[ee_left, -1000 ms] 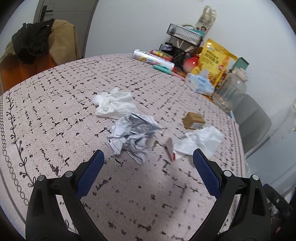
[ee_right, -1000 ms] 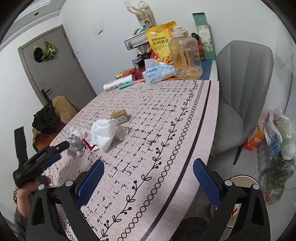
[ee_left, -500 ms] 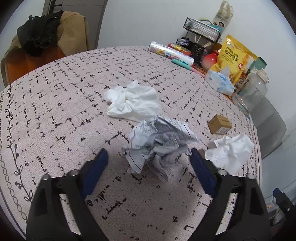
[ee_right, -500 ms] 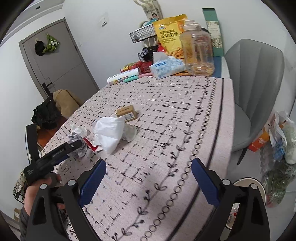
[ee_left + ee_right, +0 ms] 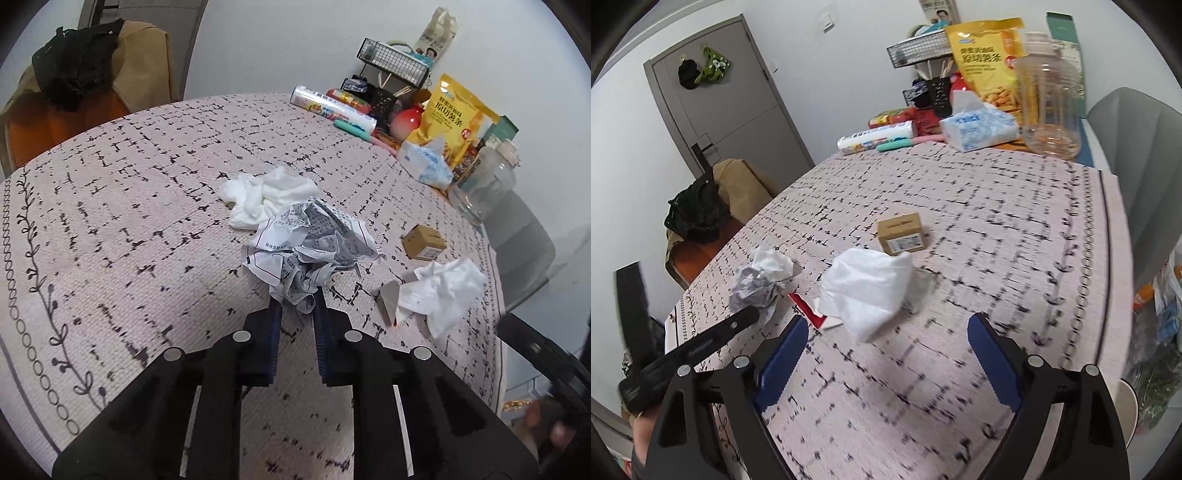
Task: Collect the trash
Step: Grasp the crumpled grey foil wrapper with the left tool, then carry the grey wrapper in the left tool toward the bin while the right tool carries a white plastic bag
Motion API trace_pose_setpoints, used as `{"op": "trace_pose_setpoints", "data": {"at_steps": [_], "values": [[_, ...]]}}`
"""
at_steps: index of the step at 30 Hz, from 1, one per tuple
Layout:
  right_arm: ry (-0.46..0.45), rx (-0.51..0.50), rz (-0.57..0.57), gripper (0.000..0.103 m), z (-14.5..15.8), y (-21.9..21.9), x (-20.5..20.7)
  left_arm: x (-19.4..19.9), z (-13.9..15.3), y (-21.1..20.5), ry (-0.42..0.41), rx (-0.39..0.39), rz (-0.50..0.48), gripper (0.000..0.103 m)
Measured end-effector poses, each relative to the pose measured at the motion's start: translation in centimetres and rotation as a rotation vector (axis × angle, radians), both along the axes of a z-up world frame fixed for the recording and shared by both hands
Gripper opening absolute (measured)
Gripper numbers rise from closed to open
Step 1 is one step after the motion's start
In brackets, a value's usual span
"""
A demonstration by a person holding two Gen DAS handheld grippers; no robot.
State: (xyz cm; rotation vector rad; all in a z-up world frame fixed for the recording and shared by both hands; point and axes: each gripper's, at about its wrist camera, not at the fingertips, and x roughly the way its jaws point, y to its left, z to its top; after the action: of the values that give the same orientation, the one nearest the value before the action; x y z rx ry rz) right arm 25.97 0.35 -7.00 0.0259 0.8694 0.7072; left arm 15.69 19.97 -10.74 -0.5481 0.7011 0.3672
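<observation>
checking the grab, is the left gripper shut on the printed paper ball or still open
Shut: the left gripper pinches the crumpled printed paper at its near edge.

left tongs: clamped on crumpled paper | right tongs: spread wide

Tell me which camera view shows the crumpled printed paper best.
The left wrist view: the printed paper fills the centre, pinched by the left tongs. In the right wrist view it is small, blurred, far left, beside a tissue.
</observation>
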Motion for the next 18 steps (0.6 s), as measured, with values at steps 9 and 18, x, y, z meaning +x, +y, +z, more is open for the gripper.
{"op": "trace_pose_setpoints", "data": {"at_steps": [9,18], "values": [[0.036,-0.031,0.005,0.060,-1.4,3.0,1.6,-2.9,1.1,-0.1,-0.045,-0.025,-0.004,0.016],[0.029,-0.027,0.060,0.005,-1.4,2.6,1.2,-3.8,1.4,-0.3,-0.054,-0.027,0.001,0.016]]}}
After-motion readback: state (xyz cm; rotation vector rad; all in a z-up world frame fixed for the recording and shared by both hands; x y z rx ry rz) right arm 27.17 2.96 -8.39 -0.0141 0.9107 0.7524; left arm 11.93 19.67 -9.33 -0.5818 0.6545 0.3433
